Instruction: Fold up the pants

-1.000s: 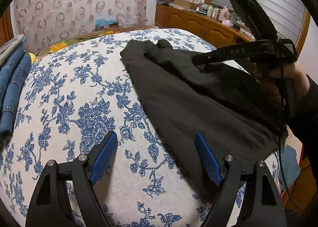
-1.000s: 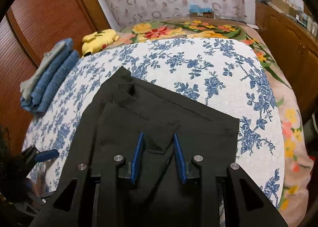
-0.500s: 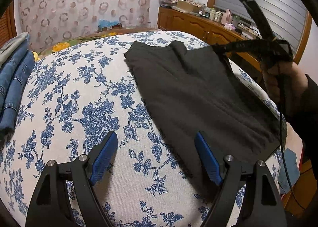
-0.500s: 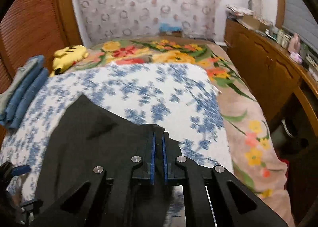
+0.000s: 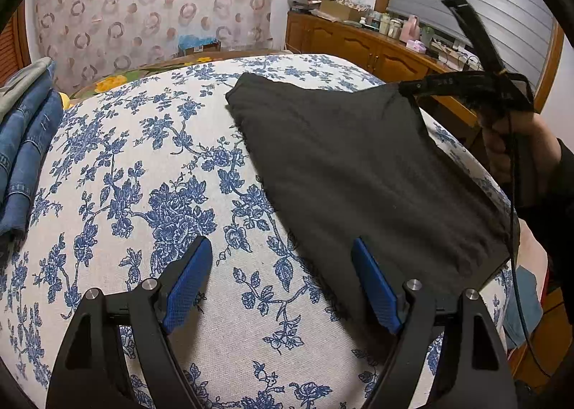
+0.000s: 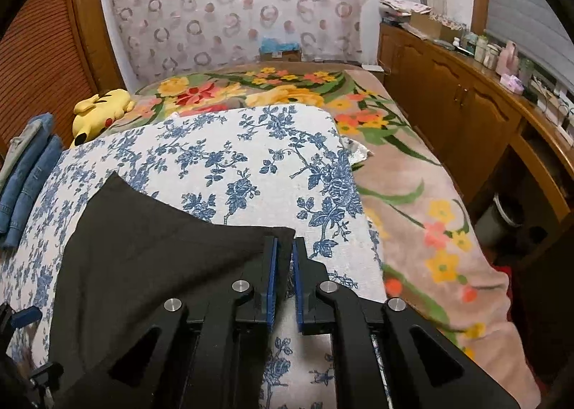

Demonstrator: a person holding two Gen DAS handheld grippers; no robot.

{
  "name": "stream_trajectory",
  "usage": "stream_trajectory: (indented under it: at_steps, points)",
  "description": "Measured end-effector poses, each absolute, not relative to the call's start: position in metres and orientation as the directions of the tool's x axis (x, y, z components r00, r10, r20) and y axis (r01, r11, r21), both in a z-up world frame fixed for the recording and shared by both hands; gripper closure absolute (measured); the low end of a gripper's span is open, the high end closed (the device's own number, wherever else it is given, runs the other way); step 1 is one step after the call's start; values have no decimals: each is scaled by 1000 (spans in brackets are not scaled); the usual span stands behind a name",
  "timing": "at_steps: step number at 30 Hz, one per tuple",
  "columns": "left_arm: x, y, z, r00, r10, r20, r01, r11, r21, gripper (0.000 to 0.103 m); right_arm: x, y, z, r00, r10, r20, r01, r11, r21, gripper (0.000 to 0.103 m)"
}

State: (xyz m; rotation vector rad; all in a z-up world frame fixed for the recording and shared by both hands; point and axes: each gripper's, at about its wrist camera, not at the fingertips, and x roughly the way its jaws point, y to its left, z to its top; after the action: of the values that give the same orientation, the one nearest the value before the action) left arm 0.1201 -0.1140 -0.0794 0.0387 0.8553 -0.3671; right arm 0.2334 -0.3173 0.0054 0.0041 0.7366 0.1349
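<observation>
Releasing the far-right corner of the pants (image 6: 154, 247) looks like the step in hand: right claw (image 6: 283, 255) is narrow, its jaws opening, with the corner's dark cloth between the blue pads; whether the pads press it or not I can't tell for sure, there is a thin gap showing. To do it well, I'd say let the corner drop flat on the bed cover (image 6: 251, 158) before pulling away, so the fold line stays straight and the top layer doesn't drag back. Left claw (image 5: 283, 283) is wide, nothing in it, hanging over the cover at the pants' near-left edge; it could pin that edge if the cloth creeps.

Pants (image 5: 358, 176): black, matte, soft-looking cloth, already doubled into a broad slab, lying on the right half of the blue-flowered cover. Left edge a bit frayed-looking, far-left corner sharp, surface mostly smooth, right corner lifted slightly at the claw.
</observation>
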Motion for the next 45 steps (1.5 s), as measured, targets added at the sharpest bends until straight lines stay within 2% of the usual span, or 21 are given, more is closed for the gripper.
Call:
stream_trajectory:
  at_steps: [2,4,13,21,32,34,37,39,40,43,45]
  points:
    - [120,-114,-79,597,-300,-744,332,937,-112,22,226,-317,6,741,108,-663,-115,993,33,67]
    - [120,-114,-79,598,-299,-744,332,937,-110,22,215,-319,6,744,124,-657,-126,991,43,61]
    - [120,-114,-80,598,-298,-744,331,937,-109,22,140,-319,4,742,254,-621,-246,964,100,61]
    - [113,-109,-70,611,-307,-729,330,937,-118,22,81,-322,-11,729,287,-622,-283,953,108,61]
    - [71,-121,-58,585,-362,-726,418,902,-113,22,42,-328,-16,716,299,-631,-275,951,140,61]
    - [65,-125,-61,573,-374,-729,436,892,-115,25,37,-327,-17,711,309,-632,-277,949,152,61]
    - [60,-129,-66,550,-391,-738,452,882,-131,36,32,-326,-23,704,304,-642,-275,950,148,61]
    - [57,-132,-68,534,-405,-742,464,874,-143,51,29,-325,-26,698,308,-646,-277,949,153,61]
    - [57,-132,-69,526,-412,-744,468,871,-152,52,29,-325,-27,695,312,-648,-277,948,159,61]
    - [55,-133,-70,511,-438,-740,482,858,-175,67,27,-324,-27,693,315,-649,-278,947,163,61]
    - [52,-136,-68,511,-446,-735,494,852,-174,81,27,-323,-25,692,316,-649,-278,946,164,61]
